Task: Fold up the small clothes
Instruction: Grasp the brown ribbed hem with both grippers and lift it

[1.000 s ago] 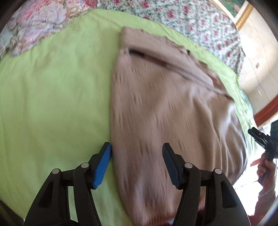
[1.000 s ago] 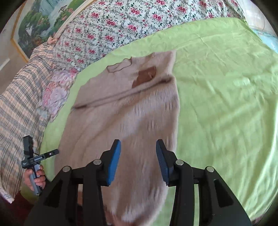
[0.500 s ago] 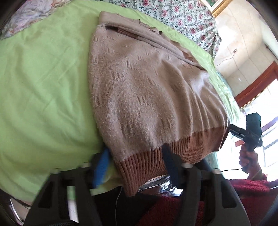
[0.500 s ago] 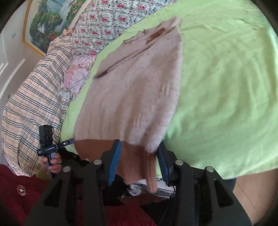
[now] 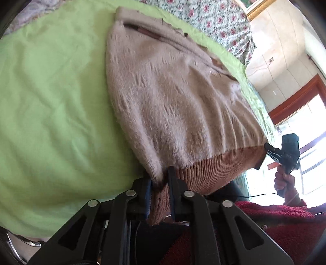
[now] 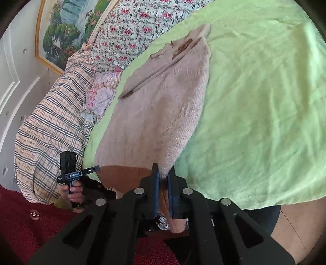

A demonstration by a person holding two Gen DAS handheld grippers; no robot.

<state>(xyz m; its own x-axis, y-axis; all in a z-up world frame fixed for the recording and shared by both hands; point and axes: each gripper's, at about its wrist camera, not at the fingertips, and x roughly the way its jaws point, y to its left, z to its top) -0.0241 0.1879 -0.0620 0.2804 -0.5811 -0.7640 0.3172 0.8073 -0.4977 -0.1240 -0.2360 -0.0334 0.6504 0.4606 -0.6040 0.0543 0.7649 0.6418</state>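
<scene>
A fuzzy beige sweater (image 5: pixel 173 97) with a brown ribbed hem (image 5: pixel 214 169) lies flat on a green sheet (image 5: pixel 51 102), collar at the far end. My left gripper (image 5: pixel 160 183) is closing its jaws, and its blue pads press on the hem's left corner. In the right wrist view the same sweater (image 6: pixel 163 114) stretches away from my right gripper (image 6: pixel 163 177). Its jaws are also closing, pinching the hem's right corner. Each gripper shows in the other's view, held in a hand: the right gripper (image 5: pixel 269 148) and the left gripper (image 6: pixel 91 169).
Floral bedding (image 5: pixel 203 16) borders the far side of the sheet. A plaid cover (image 6: pixel 51 122) lies to the left, under a framed painting (image 6: pixel 67 30). The person's red garment (image 5: pixel 285 224) is close below the grippers. The sheet's edge (image 6: pixel 264 203) hangs over the near side.
Both grippers came down from above the sweater's body to its near hem, and both narrowed from wide open to pinching the hem corners.
</scene>
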